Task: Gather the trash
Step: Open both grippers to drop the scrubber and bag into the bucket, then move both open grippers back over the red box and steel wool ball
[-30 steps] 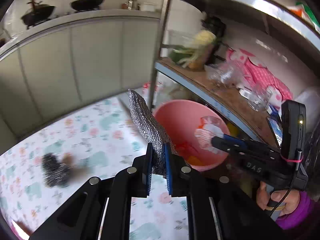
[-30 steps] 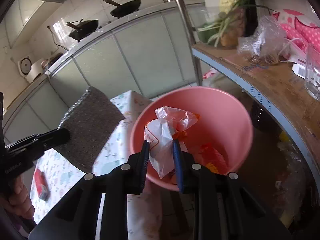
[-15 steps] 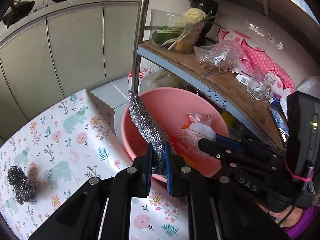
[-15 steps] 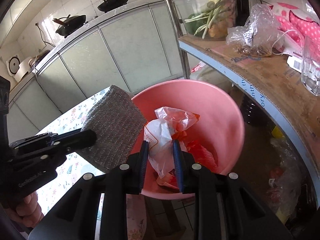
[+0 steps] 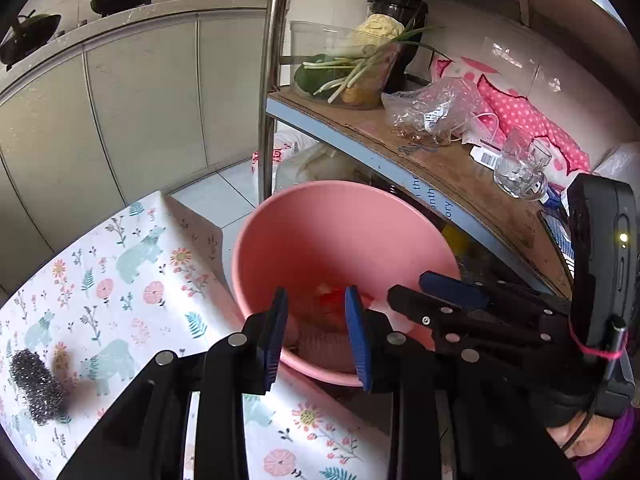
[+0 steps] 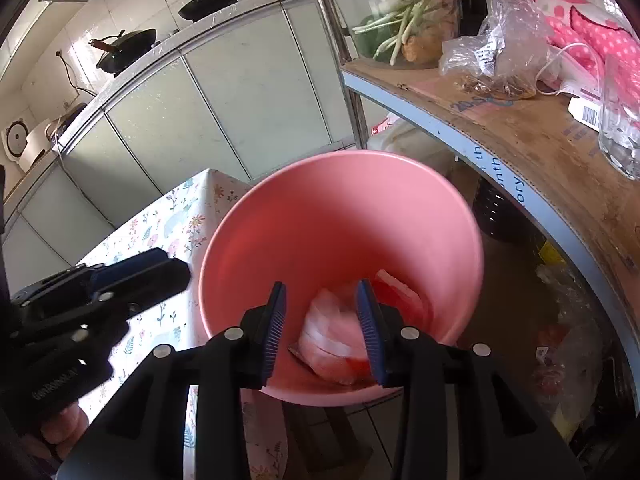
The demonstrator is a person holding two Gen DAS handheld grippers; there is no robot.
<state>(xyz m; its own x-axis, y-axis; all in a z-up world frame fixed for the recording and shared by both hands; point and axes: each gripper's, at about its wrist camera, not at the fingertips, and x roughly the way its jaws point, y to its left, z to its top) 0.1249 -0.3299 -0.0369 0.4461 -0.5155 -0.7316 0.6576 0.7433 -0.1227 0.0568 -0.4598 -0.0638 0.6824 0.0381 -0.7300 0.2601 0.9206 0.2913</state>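
Observation:
A pink bin (image 5: 344, 232) stands beside the table corner; it also shows in the right wrist view (image 6: 340, 220). My left gripper (image 5: 316, 332) is open and empty over its near rim. My right gripper (image 6: 324, 328) is open above the bin. A crumpled plastic wrapper (image 6: 332, 336) lies blurred inside the bin between my right fingers, with red scraps (image 6: 404, 300) beside it. The grey scouring pad (image 5: 320, 346) lies at the bin's bottom. A steel wool ball (image 5: 36, 388) rests on the floral tablecloth (image 5: 120, 280) at the left.
A metal shelf (image 5: 460, 168) on the right holds vegetables, a plastic bag (image 5: 436, 112) and a glass (image 5: 520, 168). Its steel post (image 5: 268, 80) rises behind the bin. Grey cabinets (image 5: 120, 100) with pans on top stand behind.
Both grippers have opened. The grey scouring pad dropped from my left gripper and the plastic wrapper from my right gripper into the pink bin.

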